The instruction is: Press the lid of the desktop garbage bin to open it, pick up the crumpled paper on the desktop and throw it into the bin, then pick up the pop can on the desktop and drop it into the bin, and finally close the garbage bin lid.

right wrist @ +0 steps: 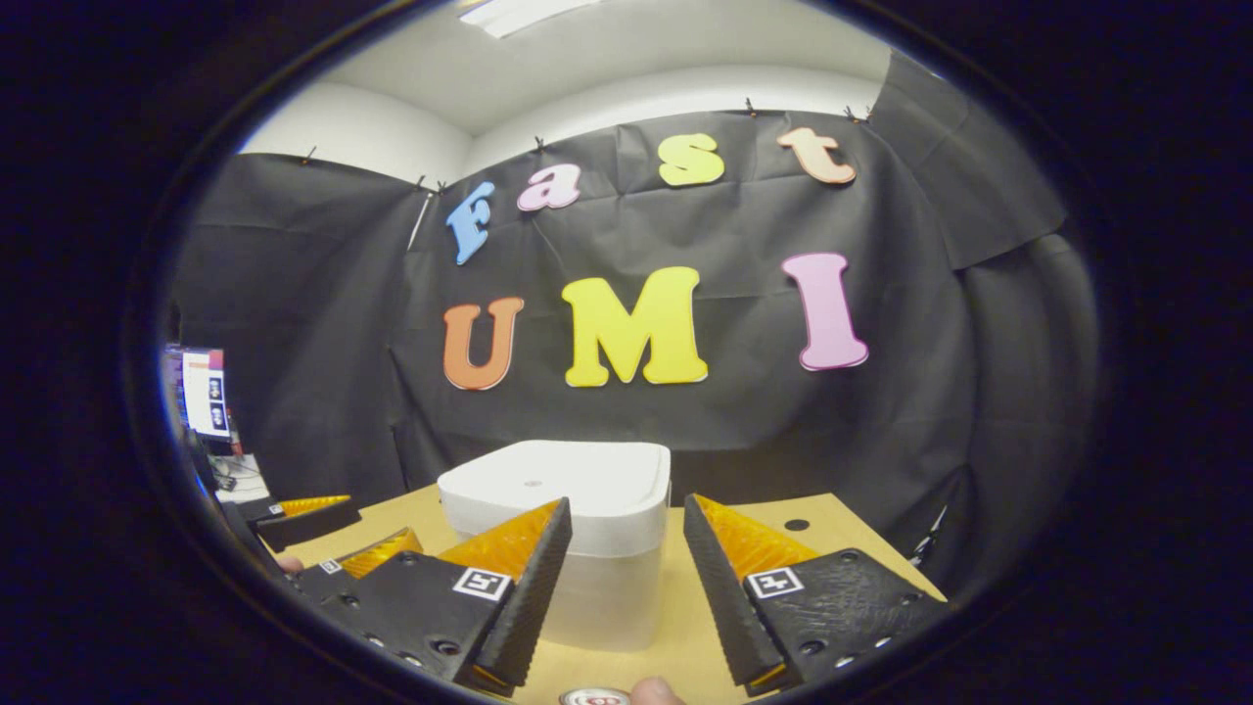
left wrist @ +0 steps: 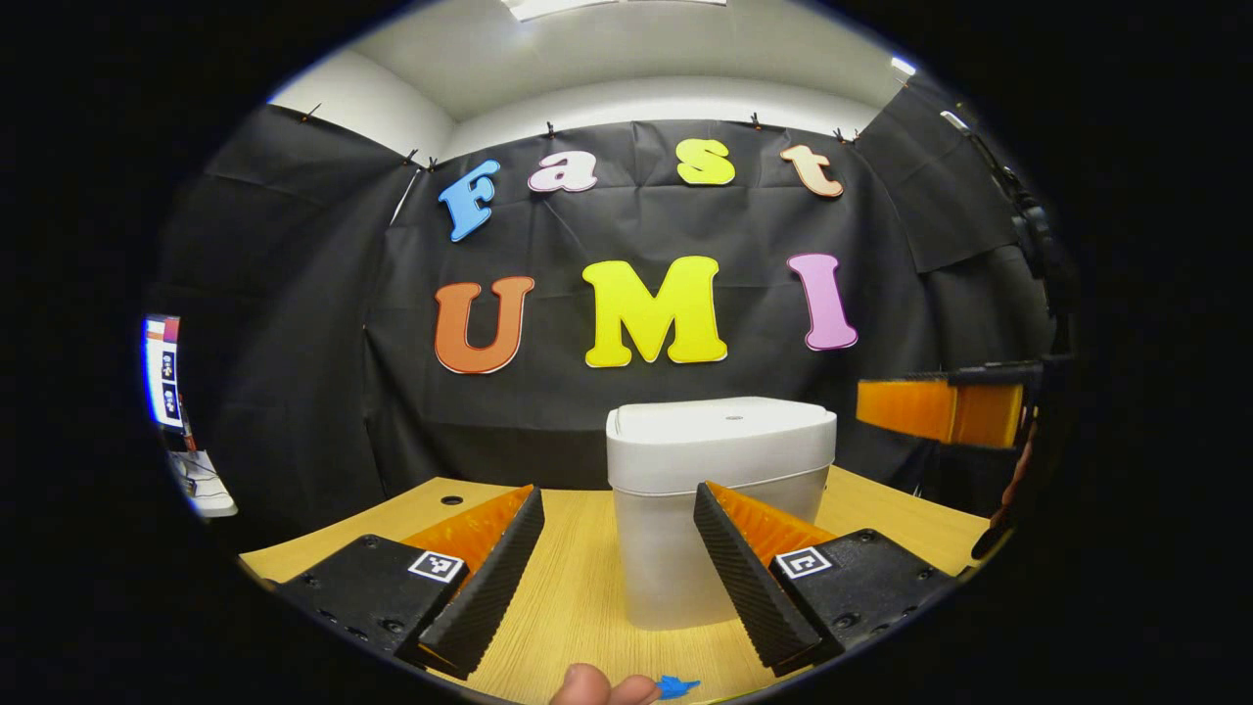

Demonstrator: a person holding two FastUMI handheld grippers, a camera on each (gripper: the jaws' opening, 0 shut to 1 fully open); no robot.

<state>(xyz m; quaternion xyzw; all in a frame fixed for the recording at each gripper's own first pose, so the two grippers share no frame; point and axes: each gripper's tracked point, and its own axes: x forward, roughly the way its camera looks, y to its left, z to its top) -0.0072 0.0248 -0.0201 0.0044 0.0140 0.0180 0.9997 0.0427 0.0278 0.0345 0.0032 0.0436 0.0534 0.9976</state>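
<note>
Left gripper view: left gripper point(left wrist: 619, 573), fingers spread, holding nothing, low over the desk point(left wrist: 578, 597); white garbage bin point(left wrist: 719, 509) upright just ahead between the fingers, lid point(left wrist: 722, 423) down. Right gripper point(left wrist: 940, 409) beside the bin, raised. Right gripper view: right gripper point(right wrist: 626, 597), fingers spread, empty; bin close ahead, pop can point(right wrist: 594, 697) top at lower edge. Step judged: opening. Press straight down on the lid centre, then release.

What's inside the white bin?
Its inside is hidden: the lid sits shut on the garbage bin, which stands on the wooden desk. Nothing rests on the lid.
</note>
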